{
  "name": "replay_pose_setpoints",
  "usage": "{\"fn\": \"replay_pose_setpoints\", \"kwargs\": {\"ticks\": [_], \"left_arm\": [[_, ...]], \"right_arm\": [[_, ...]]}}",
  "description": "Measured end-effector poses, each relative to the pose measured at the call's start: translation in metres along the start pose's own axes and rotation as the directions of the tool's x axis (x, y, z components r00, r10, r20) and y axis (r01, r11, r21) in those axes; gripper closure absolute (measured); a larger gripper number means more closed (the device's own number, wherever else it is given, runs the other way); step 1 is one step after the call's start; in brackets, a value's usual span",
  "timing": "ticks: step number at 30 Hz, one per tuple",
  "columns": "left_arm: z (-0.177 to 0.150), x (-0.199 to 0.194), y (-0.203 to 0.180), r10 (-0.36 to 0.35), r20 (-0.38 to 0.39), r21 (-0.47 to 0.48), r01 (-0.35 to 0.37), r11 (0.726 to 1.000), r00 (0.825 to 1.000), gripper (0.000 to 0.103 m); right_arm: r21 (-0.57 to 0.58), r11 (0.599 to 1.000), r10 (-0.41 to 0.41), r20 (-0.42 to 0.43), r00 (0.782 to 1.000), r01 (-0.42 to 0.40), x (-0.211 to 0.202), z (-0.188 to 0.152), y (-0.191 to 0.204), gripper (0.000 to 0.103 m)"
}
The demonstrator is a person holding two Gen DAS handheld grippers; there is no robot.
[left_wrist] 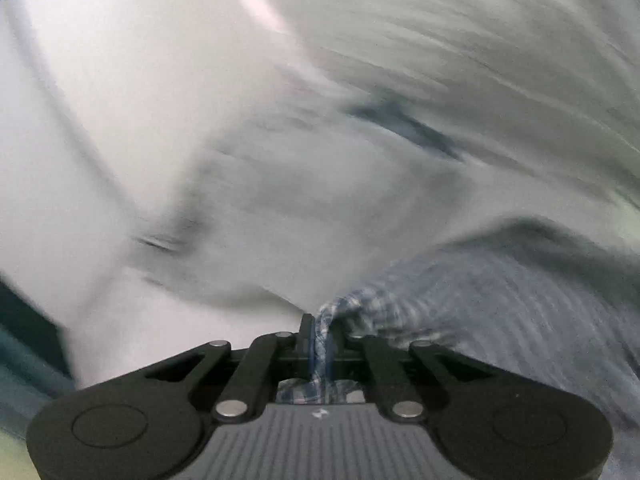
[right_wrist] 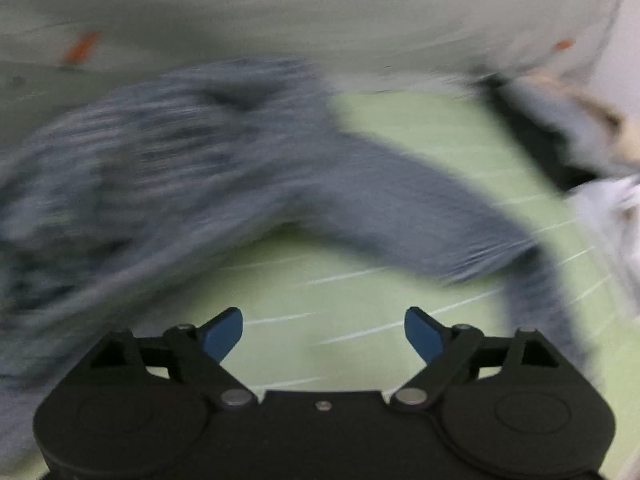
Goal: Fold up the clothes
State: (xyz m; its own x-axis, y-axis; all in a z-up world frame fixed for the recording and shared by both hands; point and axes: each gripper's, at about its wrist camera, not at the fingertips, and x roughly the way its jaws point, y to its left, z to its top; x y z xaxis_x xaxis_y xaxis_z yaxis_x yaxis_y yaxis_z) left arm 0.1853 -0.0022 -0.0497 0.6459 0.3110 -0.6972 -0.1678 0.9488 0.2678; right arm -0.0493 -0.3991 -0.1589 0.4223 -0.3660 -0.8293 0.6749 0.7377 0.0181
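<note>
Blue-and-white checked cotton shirt (left_wrist: 500, 300) is the garment being folded, and both views are heavily smeared, so much of the detail cannot be read. In the left wrist view, a bunched edge of the cloth runs straight between the narrow, nearly closed fingers of the left gripper (left_wrist: 322, 330), which pinch it; the rest of the garment trails off to the right of that gripper, over a pale whitish surface (left_wrist: 140, 100) too blurred to identify.

In the right wrist view the shirt sprawls across the left and middle of a light green mat with thin white lines (right_wrist: 420, 152), with one sleeve-like strip reaching toward the mat's right edge. The right gripper (right_wrist: 323, 334) hangs above bare mat nearer the camera, its blue-padded fingers (right_wrist: 224, 334) spread wide with nothing between them. At the mat's far right edge lies a heap of other light-coloured clothing (right_wrist: 600, 208), too blurred to sort out.

Judging by this, the step is carrying a pinched edge across to make a fold. To do it well, the left grip should stay firm and travel low and evenly, so the cloth lays flat rather than bunching. The free right gripper would best take the matching edge or corner, keeping the fold line straight and square to the mat's edges.
</note>
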Motion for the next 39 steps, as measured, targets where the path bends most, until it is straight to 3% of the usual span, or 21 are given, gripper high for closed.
{"fn": "replay_pose_setpoints", "kwargs": {"ticks": [2, 4, 7, 11, 12, 13, 14, 16, 19, 20, 25, 29, 31, 32, 33, 34, 35, 38, 39], "left_arm": [[0.018, 0.017, 0.025, 0.011, -0.005, -0.080, -0.012, 0.997, 1.000, 0.051], [0.023, 0.026, 0.037, -0.024, -0.012, -0.096, 0.023, 0.995, 1.000, 0.036], [0.019, 0.033, 0.038, -0.081, -0.024, -0.066, 0.079, 0.995, 0.996, 0.029], [-0.008, 0.036, 0.018, -0.178, -0.091, 0.002, 0.179, 0.984, 0.980, 0.026], [-0.013, 0.037, 0.012, -0.200, -0.112, 0.009, 0.203, 0.979, 0.973, 0.026], [-0.019, 0.037, 0.007, -0.220, -0.130, 0.014, 0.224, 0.975, 0.967, 0.026], [-0.024, 0.034, 0.003, -0.237, -0.144, 0.014, 0.242, 0.970, 0.961, 0.026], [-0.036, 0.024, -0.008, -0.272, -0.158, 0.025, 0.279, 0.960, 0.949, 0.026], [-0.055, 0.002, -0.025, -0.320, -0.160, 0.064, 0.334, 0.941, 0.934, 0.026], [-0.060, -0.006, -0.032, -0.335, -0.158, 0.083, 0.351, 0.933, 0.929, 0.026], [-0.088, -0.044, -0.068, -0.399, -0.176, 0.167, 0.427, 0.889, 0.900, 0.026], [-0.109, -0.070, -0.097, -0.447, -0.200, 0.255, 0.486, 0.836, 0.872, 0.026], [-0.117, -0.080, -0.111, -0.464, -0.215, 0.311, 0.511, 0.802, 0.859, 0.026], [-0.118, -0.082, -0.118, -0.471, -0.225, 0.342, 0.521, 0.782, 0.853, 0.026], [-0.122, -0.086, -0.125, -0.474, -0.231, 0.370, 0.527, 0.765, 0.850, 0.026], [-0.126, -0.089, -0.131, -0.474, -0.234, 0.394, 0.529, 0.752, 0.849, 0.026], [-0.129, -0.092, -0.138, -0.475, -0.237, 0.417, 0.530, 0.738, 0.848, 0.026], [-0.137, -0.096, -0.149, -0.465, -0.248, 0.452, 0.526, 0.721, 0.850, 0.026], [-0.138, -0.097, -0.150, -0.462, -0.249, 0.456, 0.524, 0.719, 0.851, 0.026]], "right_arm": [[0.035, 0.994, 0.107, -0.009, 0.994, -0.107, -0.003, -0.007, 0.038, 0.013], [0.048, 0.982, 0.183, -0.006, 0.983, -0.182, -0.007, -0.010, 0.069, 0.013], [0.029, 0.974, 0.226, -0.003, 0.974, -0.226, -0.007, -0.013, 0.115, 0.013], [-0.004, 0.989, 0.147, -0.065, 0.987, -0.147, 0.011, -0.018, 0.153, 0.017], [-0.002, 0.991, 0.131, -0.084, 0.988, -0.131, 0.016, -0.020, 0.156, 0.027], [0.005, 0.992, 0.122, -0.093, 0.988, -0.123, 0.019, -0.023, 0.156, 0.048], [0.012, 0.993, 0.115, -0.099, 0.988, -0.115, 0.022, -0.026, 0.154, 0.056], [-0.008, 0.991, 0.130, -0.066, 0.989, -0.131, 0.017, -0.031, 0.146, 0.085], [-0.048, 0.982, 0.180, -0.055, 0.982, -0.182, 0.005, -0.040, 0.122, 0.099], [-0.066, 0.980, 0.183, -0.053, 0.982, -0.187, -0.002, -0.044, 0.108, 0.100], [0.032, 0.992, 0.122, -0.056, 0.991, -0.121, -0.021, -0.056, 0.013, 0.100], [0.019, 0.995, -0.095, -0.004, 0.995, 0.095, -0.026, -0.059, -0.056, 0.102], [0.062, 0.987, -0.147, -0.037, 0.988, 0.150, -0.023, -0.059, -0.080, 0.099], [0.106, 0.984, -0.135, -0.052, 0.990, 0.140, -0.022, -0.059, -0.090, 0.092], [0.158, 0.980, -0.110, -0.062, 0.992, 0.118, -0.022, -0.059, -0.100, 0.078], [0.184, 0.979, -0.073, -0.063, 0.995, 0.084, -0.022, -0.060, -0.106, 0.054], [0.192, 0.981, -0.030, -0.059, 0.998, 0.041, -0.023, -0.061, -0.105, 0.044], [0.172, 0.982, 0.094, -0.062, 0.994, -0.082, -0.019, -0.060, -0.085, 0.037], [0.154, 0.982, 0.120, -0.068, 0.990, -0.108, -0.016, -0.058, -0.074, 0.029]]}}
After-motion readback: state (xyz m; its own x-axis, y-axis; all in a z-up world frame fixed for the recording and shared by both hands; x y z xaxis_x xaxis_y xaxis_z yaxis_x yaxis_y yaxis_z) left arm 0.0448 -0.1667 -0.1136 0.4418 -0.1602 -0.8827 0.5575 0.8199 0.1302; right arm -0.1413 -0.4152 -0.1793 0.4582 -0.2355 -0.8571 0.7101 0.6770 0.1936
